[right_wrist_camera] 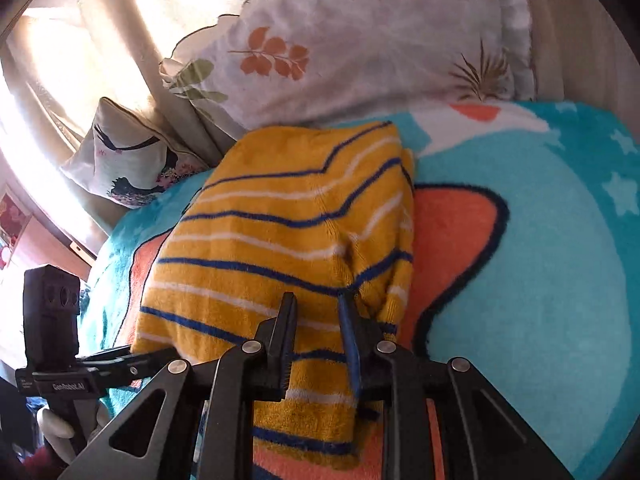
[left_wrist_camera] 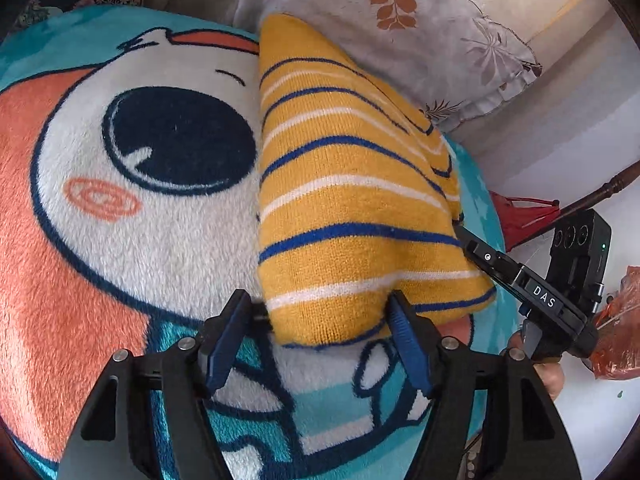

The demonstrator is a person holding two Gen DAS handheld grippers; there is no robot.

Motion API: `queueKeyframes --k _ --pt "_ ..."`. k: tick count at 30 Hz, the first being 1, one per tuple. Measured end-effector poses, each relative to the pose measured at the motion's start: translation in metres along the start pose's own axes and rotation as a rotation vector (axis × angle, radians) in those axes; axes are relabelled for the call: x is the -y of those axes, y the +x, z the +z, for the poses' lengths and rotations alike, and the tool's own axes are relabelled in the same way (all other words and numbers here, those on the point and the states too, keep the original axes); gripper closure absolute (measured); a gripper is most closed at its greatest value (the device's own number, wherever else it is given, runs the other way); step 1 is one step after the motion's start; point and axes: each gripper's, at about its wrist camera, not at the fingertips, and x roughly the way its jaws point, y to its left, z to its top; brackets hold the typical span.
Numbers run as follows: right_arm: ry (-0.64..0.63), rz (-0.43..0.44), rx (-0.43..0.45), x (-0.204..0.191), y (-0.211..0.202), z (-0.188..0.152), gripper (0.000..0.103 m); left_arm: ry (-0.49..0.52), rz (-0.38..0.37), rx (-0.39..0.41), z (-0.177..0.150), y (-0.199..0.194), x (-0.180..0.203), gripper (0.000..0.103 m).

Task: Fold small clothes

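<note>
Lying on the plush turquoise cartoon-print blanket [left_wrist_camera: 120, 240], the yellow knit garment with blue and white stripes [left_wrist_camera: 352, 208] is already doubled over into a compact bundle, so most of the folding looks done. The left gripper [left_wrist_camera: 324, 312] is spread wide, straddling the near corner of the bundle, fingers not closed on it. The right gripper [right_wrist_camera: 320, 312] pinches a raised ridge of the same knit, fingers narrowed around the fabric. Left to do, I'd judge: one last fold or squaring the edges (right side looks bunched), then release. A floral pillow [right_wrist_camera: 360, 40] sits behind.
</note>
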Motion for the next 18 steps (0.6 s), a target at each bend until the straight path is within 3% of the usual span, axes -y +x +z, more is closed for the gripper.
queueKeyframes --k 4,6,8,10,13,15,18 --pt "0.010 -0.022 0.030 0.002 -0.013 -0.017 0.080 0.007 0.007 0.039 -0.012 -0.016 -0.004 0.034" --pt "0.025 -0.077 0.061 0.002 -0.021 -0.024 0.059 0.029 0.029 0.087 -0.018 -0.030 -0.001 0.034" --pt "0.045 -0.107 0.109 0.002 -0.032 -0.033 0.052 0.064 0.075 0.154 -0.025 -0.044 0.004 0.034" --pt "0.066 -0.102 0.150 0.001 -0.045 -0.041 0.051 0.111 0.149 0.230 -0.032 -0.058 0.011 0.034" --pt "0.097 -0.121 0.211 -0.002 -0.062 -0.054 0.040 0.175 0.295 0.354 -0.042 -0.081 0.022 0.031" --pt "0.102 -0.150 0.241 -0.006 -0.072 -0.060 0.039 0.204 0.409 0.445 -0.048 -0.096 0.031 0.012" --pt "0.053 -0.239 0.296 -0.018 -0.088 -0.066 0.039 0.222 0.505 0.567 -0.057 -0.117 0.039 0.003"
